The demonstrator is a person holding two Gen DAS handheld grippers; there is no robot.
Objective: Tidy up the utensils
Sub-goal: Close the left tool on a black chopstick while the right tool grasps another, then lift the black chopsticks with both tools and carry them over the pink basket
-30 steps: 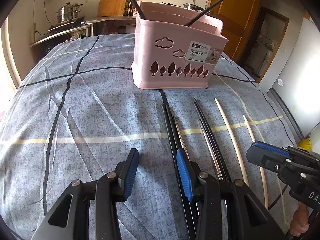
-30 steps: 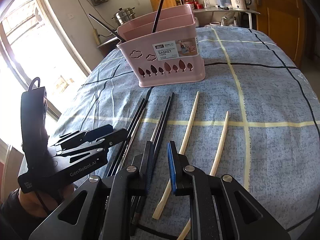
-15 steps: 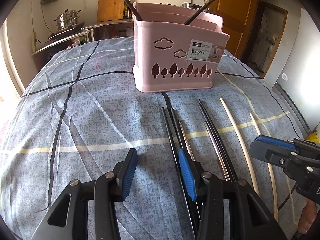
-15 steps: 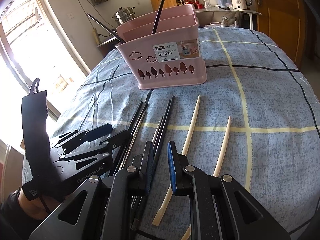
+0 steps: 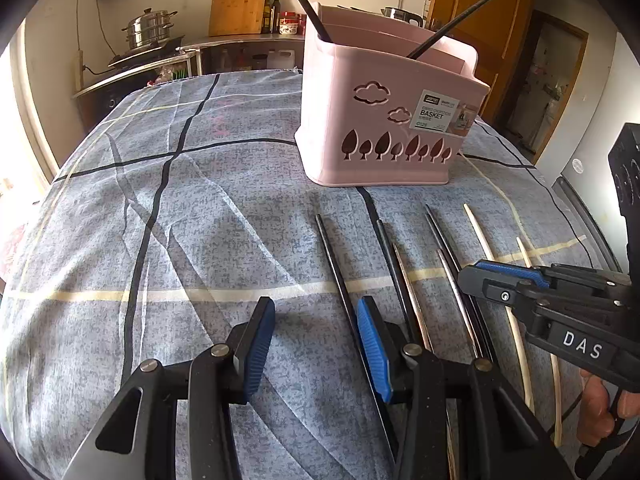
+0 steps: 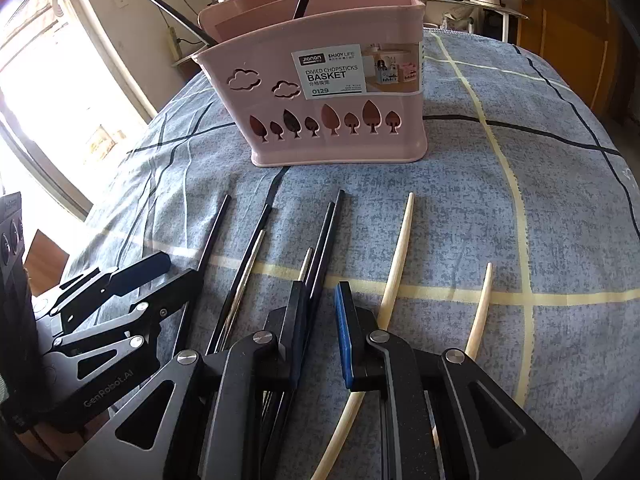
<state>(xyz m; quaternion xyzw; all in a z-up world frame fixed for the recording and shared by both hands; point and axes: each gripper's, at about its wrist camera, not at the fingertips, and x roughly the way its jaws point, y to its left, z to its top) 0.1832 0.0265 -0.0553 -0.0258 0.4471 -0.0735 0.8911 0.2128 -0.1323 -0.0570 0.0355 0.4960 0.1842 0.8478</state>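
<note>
Pink plastic basket [image 6: 332, 92] is set ahead of both grippers, two dark chopsticks already leaning inside. Loose chopsticks [image 6: 320, 248] are laid side by side just before the fingertips, ends toward the basket, likely for easy single picks. Left gripper [image 5: 316, 332] is held half-spread and empty; right gripper [image 6: 322, 320] is kept narrow, gripping nothing.
</note>
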